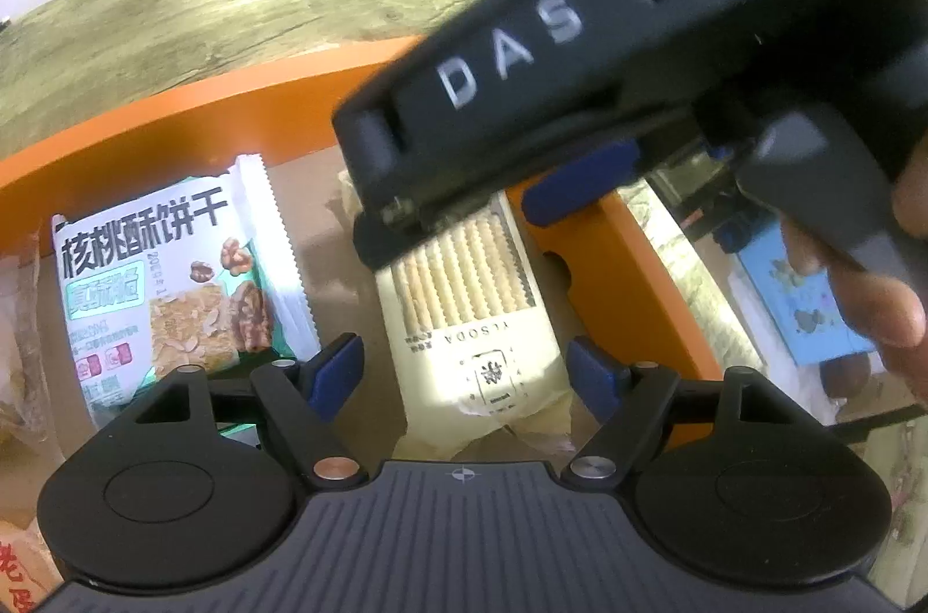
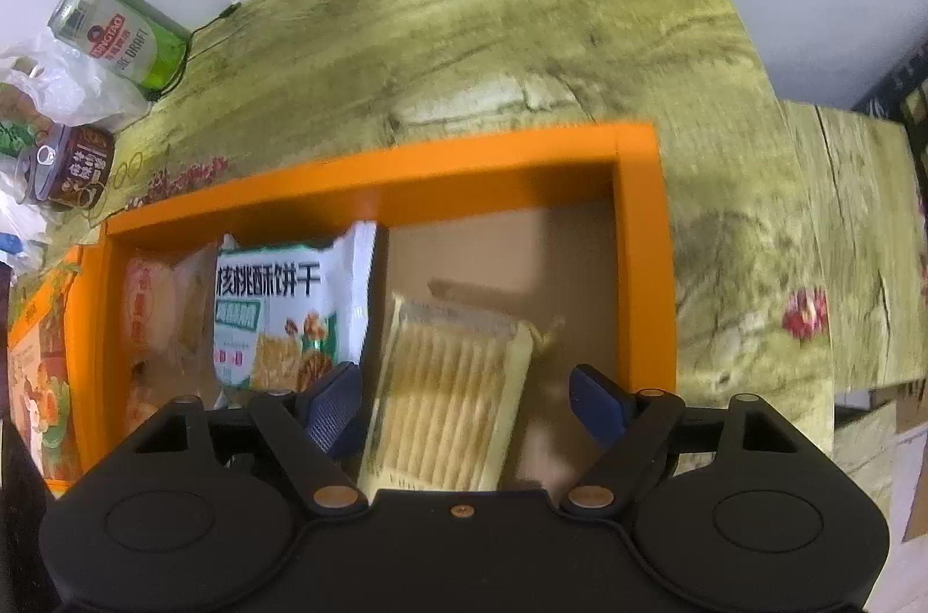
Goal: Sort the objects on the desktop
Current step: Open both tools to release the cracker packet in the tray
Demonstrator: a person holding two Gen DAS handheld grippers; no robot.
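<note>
On a green patterned table [image 2: 522, 33] stands an orange tray [image 2: 644, 236]. The cracker pack [image 2: 446, 392] lies inside at six o'clock, between both half-open, empty grippers: left gripper [image 1: 464, 375], right gripper [image 2: 464, 404]. Lifting carelessly might snag it.

Soda cracker pack [image 2: 446, 381]: pale cream wrapper with a clear window showing a row of ridged crackers stood on edge. It lies flat on the brown floor of the orange tray [image 2: 359, 184], long axis running away from the camera, in the tray's right part, slightly angled in the right wrist view. In the left wrist view its printed end [image 1: 481, 363] faces the camera.

Walnut biscuit packet [image 1: 168, 276]: white and green wrapper, bold black characters, walnut pictures, serrated seal edges. It lies face up just left of the cracker pack.

Translucent pastry bag [image 2: 168, 305]: left of the biscuit packet, against the tray's left wall; contents blurred.
</note>
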